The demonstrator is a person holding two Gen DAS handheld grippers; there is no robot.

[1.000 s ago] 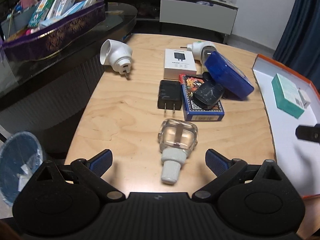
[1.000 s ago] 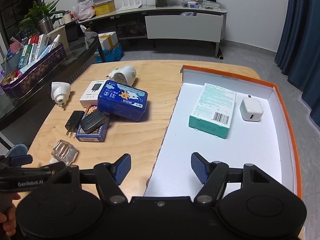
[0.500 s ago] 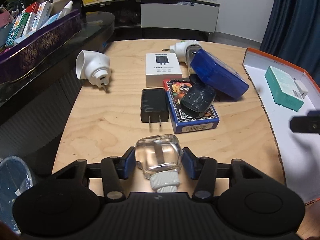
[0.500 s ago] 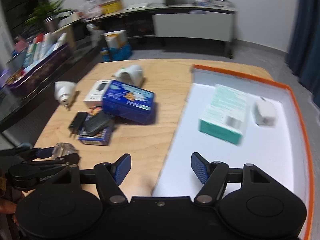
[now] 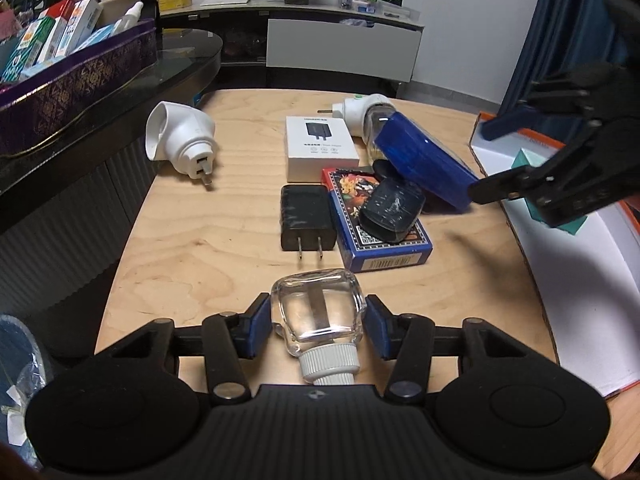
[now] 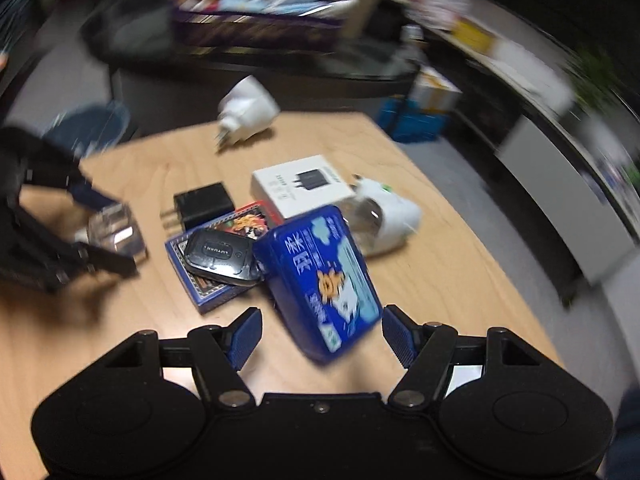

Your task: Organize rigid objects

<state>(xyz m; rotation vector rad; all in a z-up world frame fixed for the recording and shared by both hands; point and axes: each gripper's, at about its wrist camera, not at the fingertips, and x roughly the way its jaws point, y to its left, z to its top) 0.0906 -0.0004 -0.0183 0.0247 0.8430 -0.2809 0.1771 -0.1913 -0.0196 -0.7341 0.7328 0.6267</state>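
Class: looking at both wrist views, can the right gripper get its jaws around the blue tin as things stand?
Probably yes: the right gripper is open and empty, the blue tin lies tilted just ahead, nothing between.

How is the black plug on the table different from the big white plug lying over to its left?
The black charger is a flat, dark rectangular block; the white adapter is bulky and rounded, with a wide round collar. The black charger lies flat beside the card box, nearly touching it, while the white adapter lies on its side, apart from everything else. The black charger has two straight prongs; the white adapter's prongs are short and stubby. Both rest untouched on the wooden table, prongs toward the camera.
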